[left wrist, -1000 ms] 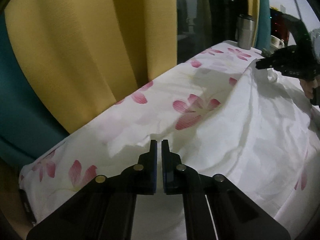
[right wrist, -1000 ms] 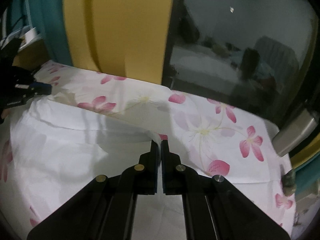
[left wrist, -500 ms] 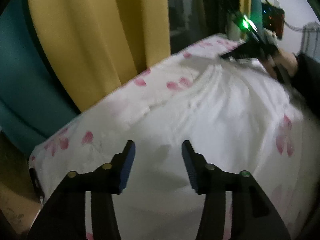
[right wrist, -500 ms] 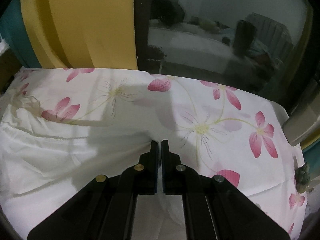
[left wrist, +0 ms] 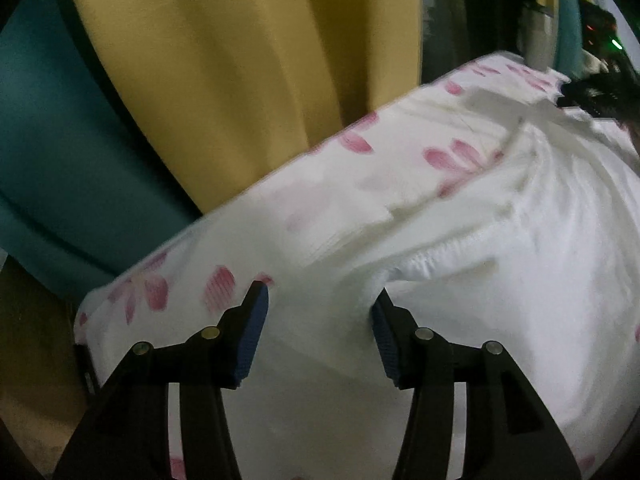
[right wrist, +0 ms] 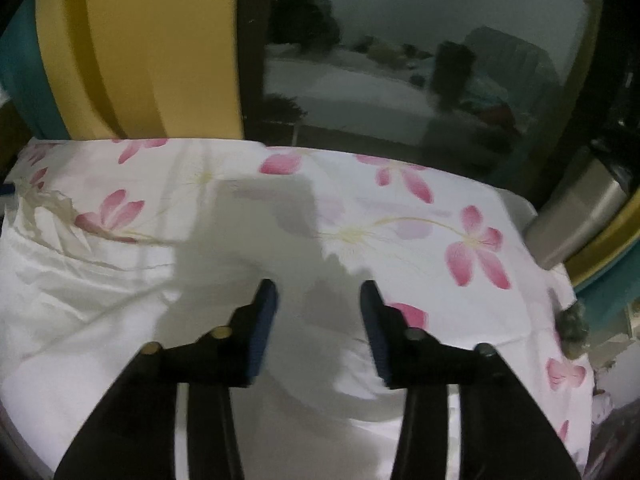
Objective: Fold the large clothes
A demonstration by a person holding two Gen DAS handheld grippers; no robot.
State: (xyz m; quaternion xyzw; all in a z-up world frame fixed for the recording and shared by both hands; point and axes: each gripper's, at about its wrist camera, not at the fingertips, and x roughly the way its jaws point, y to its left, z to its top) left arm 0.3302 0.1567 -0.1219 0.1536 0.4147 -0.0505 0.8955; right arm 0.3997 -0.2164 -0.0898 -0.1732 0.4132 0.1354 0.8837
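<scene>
A large white garment [left wrist: 500,280] lies spread on a white sheet with pink flowers [left wrist: 320,200]. My left gripper [left wrist: 318,300] stands open just above a rumpled fold of the garment; its blue pads press on nothing. In the right wrist view the garment [right wrist: 100,320] covers the left and near part of the flowered sheet [right wrist: 400,220]. My right gripper [right wrist: 318,296] hovers over the garment's edge with its jaws opening and nothing pinched between them. The right gripper also shows as a dark shape [left wrist: 592,96] at the far right of the left wrist view.
A yellow curtain [left wrist: 240,80] and a teal one [left wrist: 60,140] hang behind the sheet's far edge. A dark window [right wrist: 420,60] reflects the room. A metal cylinder [right wrist: 580,216] stands at the far right corner, with a small dark clump [right wrist: 572,328] near it.
Both grippers were shut on the garment's edge; the left opened first, then the right. The garment has dropped onto the sheet, and both grippers have sunk closer to it.
</scene>
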